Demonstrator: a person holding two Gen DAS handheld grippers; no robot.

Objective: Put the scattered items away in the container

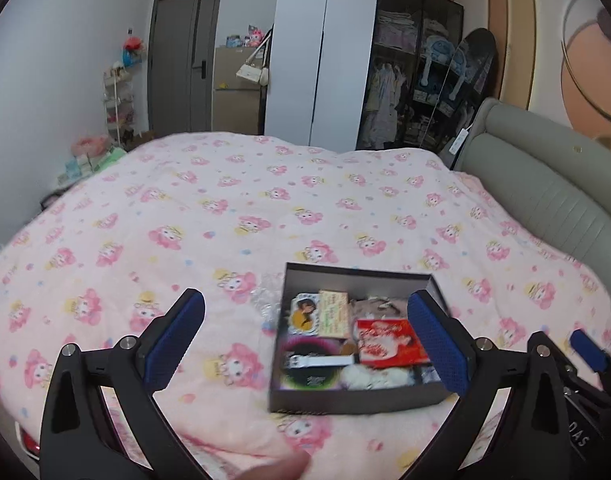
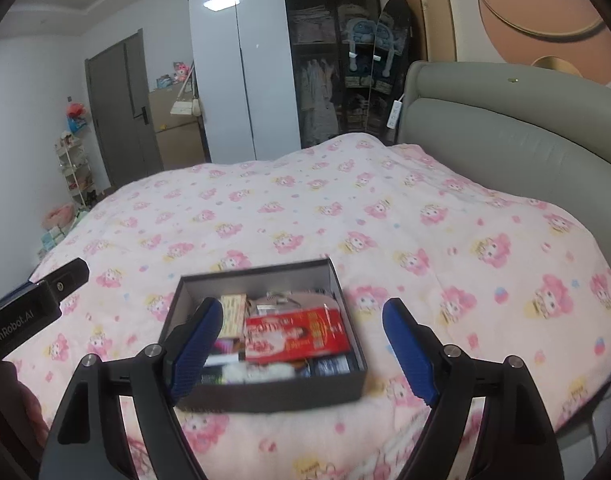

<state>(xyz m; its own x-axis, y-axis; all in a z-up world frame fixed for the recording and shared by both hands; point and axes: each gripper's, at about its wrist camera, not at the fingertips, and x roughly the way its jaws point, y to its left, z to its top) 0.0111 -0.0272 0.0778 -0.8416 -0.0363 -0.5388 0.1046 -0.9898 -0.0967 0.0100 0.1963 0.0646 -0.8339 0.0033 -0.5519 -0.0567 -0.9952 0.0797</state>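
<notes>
A dark open box (image 1: 353,400) sits on the pink quilt near the bed's front edge. It holds a red packet (image 1: 389,342), a round black item (image 1: 309,364), a cartoon card (image 1: 303,312), a yellowish card (image 1: 333,312) and something white and fluffy (image 1: 373,376). A clear crinkled wrapper (image 1: 265,296) lies on the quilt against the box's left side. My left gripper (image 1: 305,340) is open and empty, held above and just short of the box. My right gripper (image 2: 303,346) is likewise open and empty over the same box (image 2: 265,396) with its red packet (image 2: 297,336).
The quilt (image 1: 225,208) covers the whole bed. A grey padded headboard (image 2: 505,148) rises on the right. Beyond the bed stand a white wardrobe (image 1: 321,60), a dark glass cabinet (image 1: 417,72), a grey door (image 1: 181,64) and a small shelf rack (image 1: 119,100).
</notes>
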